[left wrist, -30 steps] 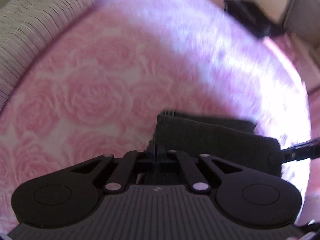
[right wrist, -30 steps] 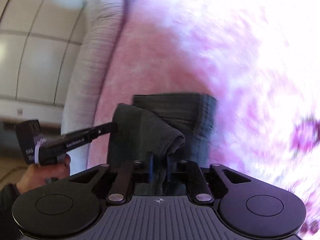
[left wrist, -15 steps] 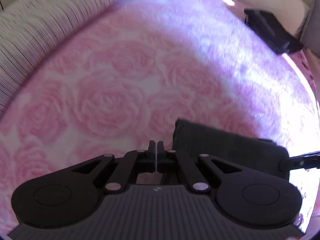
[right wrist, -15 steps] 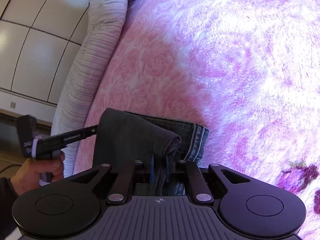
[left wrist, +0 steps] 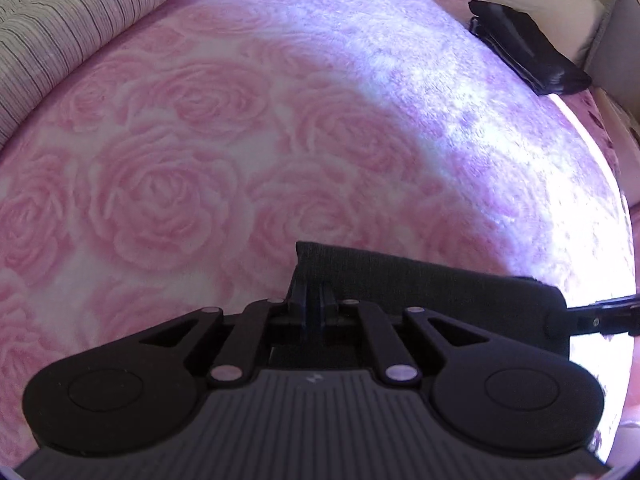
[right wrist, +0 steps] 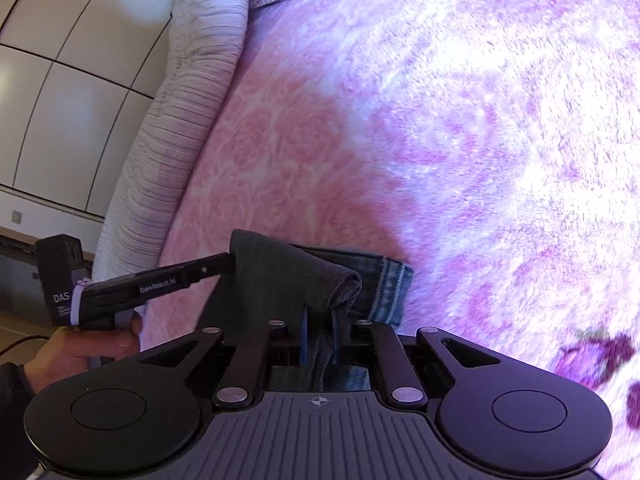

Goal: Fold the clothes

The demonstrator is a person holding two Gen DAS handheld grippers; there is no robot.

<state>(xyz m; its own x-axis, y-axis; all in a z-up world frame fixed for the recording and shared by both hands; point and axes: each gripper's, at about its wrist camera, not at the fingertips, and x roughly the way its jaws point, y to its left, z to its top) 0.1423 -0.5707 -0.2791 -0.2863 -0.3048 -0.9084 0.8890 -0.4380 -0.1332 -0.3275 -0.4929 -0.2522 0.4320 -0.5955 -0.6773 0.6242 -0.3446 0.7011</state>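
My jaws on both grippers, left (left wrist: 314, 306) and right (right wrist: 320, 330), pinch the nearly folded jeans (right wrist: 280, 280) above the bed (left wrist: 200, 160); laying them down remains.

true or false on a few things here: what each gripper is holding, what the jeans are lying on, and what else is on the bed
1. The right gripper is shut on a fold of the dark jeans. True.
2. The jeans lie on a plain white sheet. False: they lie on a pink blanket with a rose pattern.
3. The left gripper is wide open and well clear of the jeans. False: its fingers are pressed together at the edge of the jeans, seemingly gripping it.
4. A dark folded item lies at the far edge of the bed. True.
5. A striped pillow or bolster lies along one side of the blanket. True.
6. The jeans are spread out flat at full length. False: they are folded into a compact bundle.
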